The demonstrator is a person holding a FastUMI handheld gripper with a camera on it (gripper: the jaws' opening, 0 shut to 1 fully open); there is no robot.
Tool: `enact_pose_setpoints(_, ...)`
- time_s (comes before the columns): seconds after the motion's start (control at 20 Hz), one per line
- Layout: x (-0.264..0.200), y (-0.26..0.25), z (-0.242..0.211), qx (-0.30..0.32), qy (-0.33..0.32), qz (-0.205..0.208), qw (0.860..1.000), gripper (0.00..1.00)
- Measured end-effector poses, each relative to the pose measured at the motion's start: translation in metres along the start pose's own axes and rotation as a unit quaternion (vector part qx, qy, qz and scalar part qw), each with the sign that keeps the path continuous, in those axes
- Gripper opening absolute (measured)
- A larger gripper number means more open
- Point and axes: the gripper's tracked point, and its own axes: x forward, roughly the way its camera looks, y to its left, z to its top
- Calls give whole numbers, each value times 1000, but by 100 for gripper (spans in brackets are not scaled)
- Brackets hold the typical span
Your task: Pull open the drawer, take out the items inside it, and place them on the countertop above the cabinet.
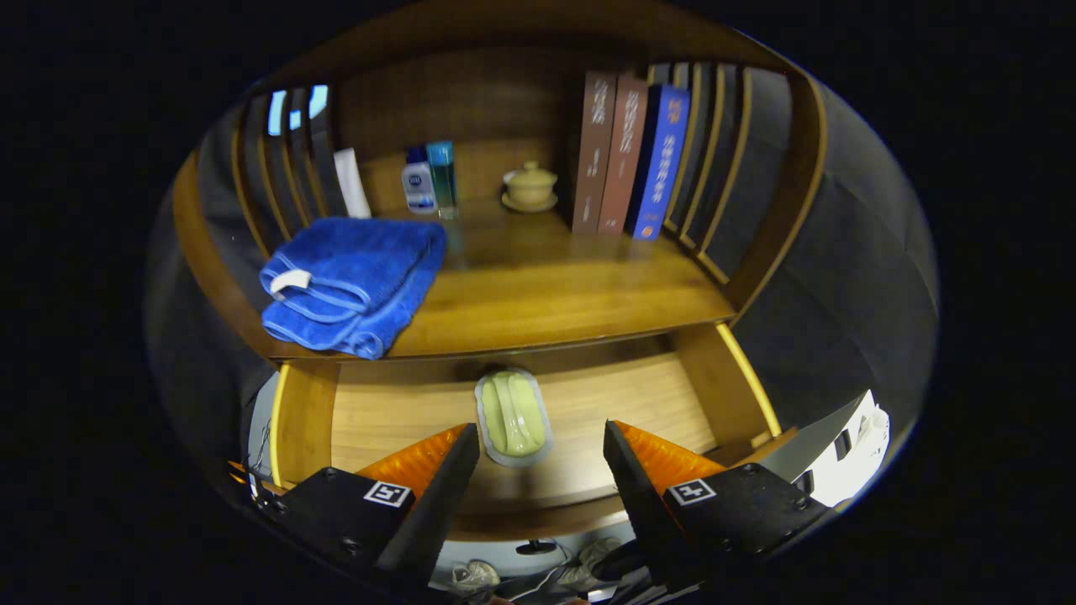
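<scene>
The gripper (542,445) is hanging released over the open drawer (639,395), its fingers flanking a soap dish (514,416) lying inside. Above, the surface (546,294) is carrying a blue towel (353,281), bottles (429,178), a lidded cup (530,186) and books (630,155).

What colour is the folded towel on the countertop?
Blue, seen in the gripper view: the folded terry towel with a white tag.

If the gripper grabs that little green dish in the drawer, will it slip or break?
The green dish looks glossy and glazed, so it may be slippery and could probably chip if dropped. It lies flat on the drawer floor, so it likely won't roll. The open gripper has it between and just ahead of its fingers.
</scene>
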Motion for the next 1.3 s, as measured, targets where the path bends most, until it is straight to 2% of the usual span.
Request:
enact_pose_setpoints(0.05,16,5,-2,-9,19,9,1000,95)
enact_pose_setpoints(0.2,59,19,-19,-44,57,23,997,86)
enact_pose_setpoints(0.35,84,19,-24,-46,74,34,996,68)
enact_pose_setpoints(0.55,93,20,-27,-9,79,57,995,66)
enact_pose_setpoints(0.65,110,14,-33,-21,88,50,995,29)
enact_pose_setpoints(0.75,109,15,-40,-31,91,55,994,29)
enact_pose_setpoints(0.8,103,16,-37,-31,96,54,993,21)
enact_pose_setpoints(1.0,80,14,-35,-27,98,50,994,21)
enact_pose_setpoints(1.3,20,10,-34,-37,108,33,993,21)
